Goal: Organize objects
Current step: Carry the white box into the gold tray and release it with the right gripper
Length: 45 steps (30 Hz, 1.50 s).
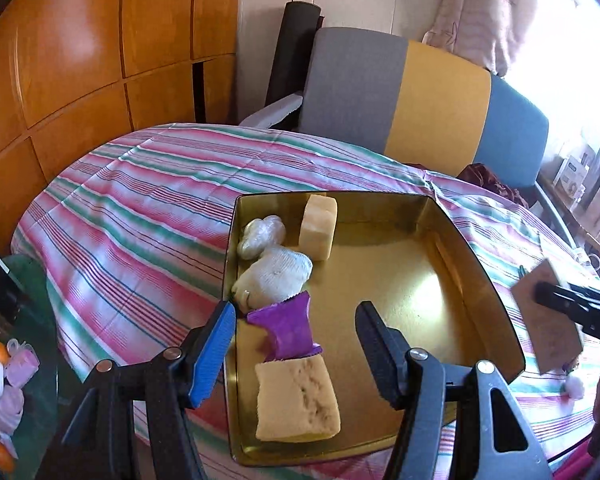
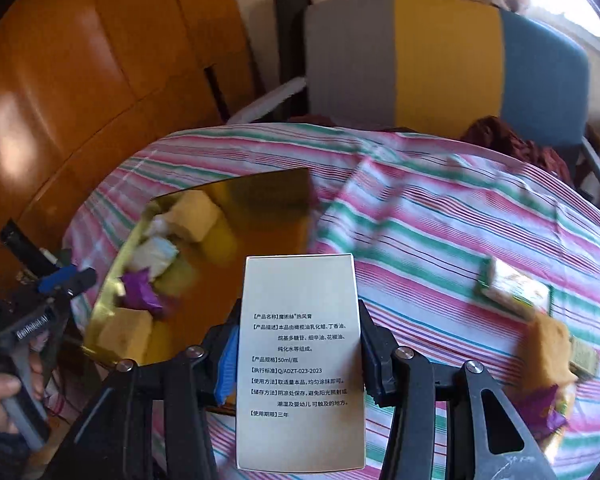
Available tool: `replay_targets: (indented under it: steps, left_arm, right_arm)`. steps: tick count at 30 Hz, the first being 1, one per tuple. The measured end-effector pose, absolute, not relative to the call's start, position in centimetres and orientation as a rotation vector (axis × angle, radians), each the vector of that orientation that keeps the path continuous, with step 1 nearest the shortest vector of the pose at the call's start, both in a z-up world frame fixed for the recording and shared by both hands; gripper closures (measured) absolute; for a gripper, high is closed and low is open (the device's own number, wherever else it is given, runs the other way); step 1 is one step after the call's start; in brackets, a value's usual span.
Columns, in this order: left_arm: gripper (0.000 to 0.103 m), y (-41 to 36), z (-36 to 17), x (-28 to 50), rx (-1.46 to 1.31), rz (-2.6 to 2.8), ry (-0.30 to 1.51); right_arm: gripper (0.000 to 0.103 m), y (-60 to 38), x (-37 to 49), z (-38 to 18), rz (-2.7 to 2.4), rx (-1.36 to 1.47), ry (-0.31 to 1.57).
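Right wrist: right hand-held gripper (image 2: 298,354) clamps box (image 2: 300,360), label "50ml", "Q/ADZT-023-2023"

The tray (image 1: 452,248) is glossy gold metal – mirror-smooth; the sponge (image 1: 298,400) at its 7 o'clock looks porous, the bedspread (image 1: 140,208) woven cloth.

We see our two black plastic grippers (image 1: 296,320) (image 2: 298,344) with silver screws, each with one blue pad (image 1: 214,354) and one black.
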<state>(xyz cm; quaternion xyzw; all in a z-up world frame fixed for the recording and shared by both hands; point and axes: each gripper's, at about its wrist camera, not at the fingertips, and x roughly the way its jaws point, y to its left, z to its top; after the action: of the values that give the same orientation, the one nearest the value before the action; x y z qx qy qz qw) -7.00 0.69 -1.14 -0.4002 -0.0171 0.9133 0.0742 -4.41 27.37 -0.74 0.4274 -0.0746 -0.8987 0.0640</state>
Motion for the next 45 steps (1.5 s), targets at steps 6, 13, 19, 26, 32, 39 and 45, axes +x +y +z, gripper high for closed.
replay_targets:
  steps: [6, 13, 19, 26, 32, 39, 45]
  left_arm:
    - [0.040, -0.6, -1.2, -6.5, -1.192, 2.751, -0.075]
    - [0.040, -2.5, -2.1, -6.4, -1.217, 2.762, -0.121]
    - [0.041, -4.2, -2.8, -6.7, -1.251, 2.777, -0.162]
    - [0.041, -6.1, -3.5, -6.8, -1.292, 2.794, -0.215]
    - [0.041, -6.1, -3.8, -7.0, -1.302, 2.797, -0.216]
    - [0.041, -5.7, -3.7, -6.6, -1.298, 2.789, -0.202]
    - [0.042, -5.4, -3.5, -6.2, -1.284, 2.786, -0.188]
  right_arm:
    - [0.053, 21.8, -7.8, -1.7, -2.604, 1.355, -0.201]
    - [0.053, 18.6, -12.2, -4.0, -2.534, 1.485, -0.294]
    - [0.052, 16.7, -15.8, -5.9, -2.515, 1.571, -0.379]
    - [0.046, 14.9, -18.8, -8.0, -2.393, 1.600, -0.624]
    - [0.041, 15.0, -17.0, -8.2, -2.347, 1.575, -0.668]
    - [0.034, 13.7, -16.9, -8.7, -2.232, 1.501, -0.720]
    - [0.033, 13.0, -16.6, -8.2, -2.272, 1.498, -0.615]
